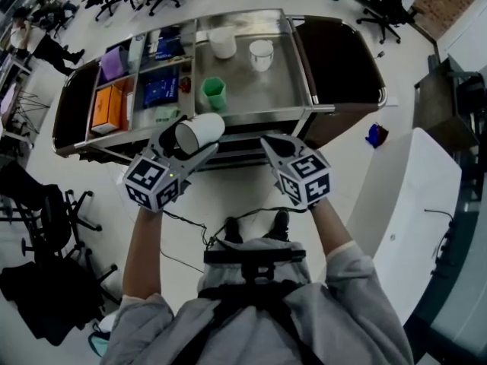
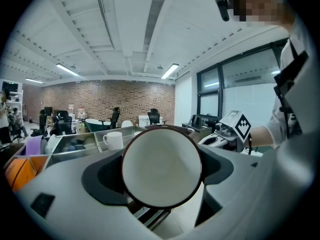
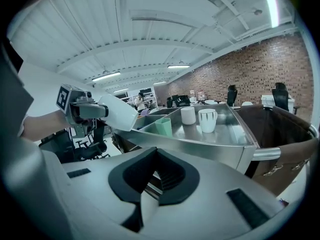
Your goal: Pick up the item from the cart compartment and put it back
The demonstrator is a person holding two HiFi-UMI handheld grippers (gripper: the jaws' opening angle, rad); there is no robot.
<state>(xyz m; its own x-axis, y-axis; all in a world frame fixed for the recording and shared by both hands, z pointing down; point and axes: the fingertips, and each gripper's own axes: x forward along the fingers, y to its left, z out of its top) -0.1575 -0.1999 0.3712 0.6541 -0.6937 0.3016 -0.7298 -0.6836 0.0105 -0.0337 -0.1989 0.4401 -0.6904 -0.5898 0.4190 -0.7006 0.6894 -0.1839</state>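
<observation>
White cup [image 1: 199, 133]: clamped sideways in left gripper [image 1: 183, 146], mouth turned back toward the person, base toward the cart [image 1: 335, 106]. It's off the cart, in the air just in front of the near edge.
Left grip: jaws stand wide with pads on the cup's sides. The spread is only the cup's width, not a release.
Why sideways: my read is it's gripped across the wall, not by the rim, so it lies along the near-level gripper. Inside looks plain white and empty, so nothing to spill.
Right gripper [image 1: 278, 150]: jaws closed on nothing, parked beside the left one, short of the cart. Looks idle, so probably a one-handed job.
Tray: green cup [image 1: 214, 93] near the front, rear white mug [image 1: 223, 42] and striped white mug [image 1: 261, 54] further back.
Side bins: orange box [image 1: 106, 106] and blue packet [image 1: 160, 88] sit left of the tray, out of the way.
Stage: pick done, put-back pending, judging by the cup in the air.
Next move needs: cup turned base-down before it lands, on a bare patch of steel.
Risk: a smooth round wall between two pads could rotate in the grip. The near rail and green cup are the likely things to clip going in.
</observation>
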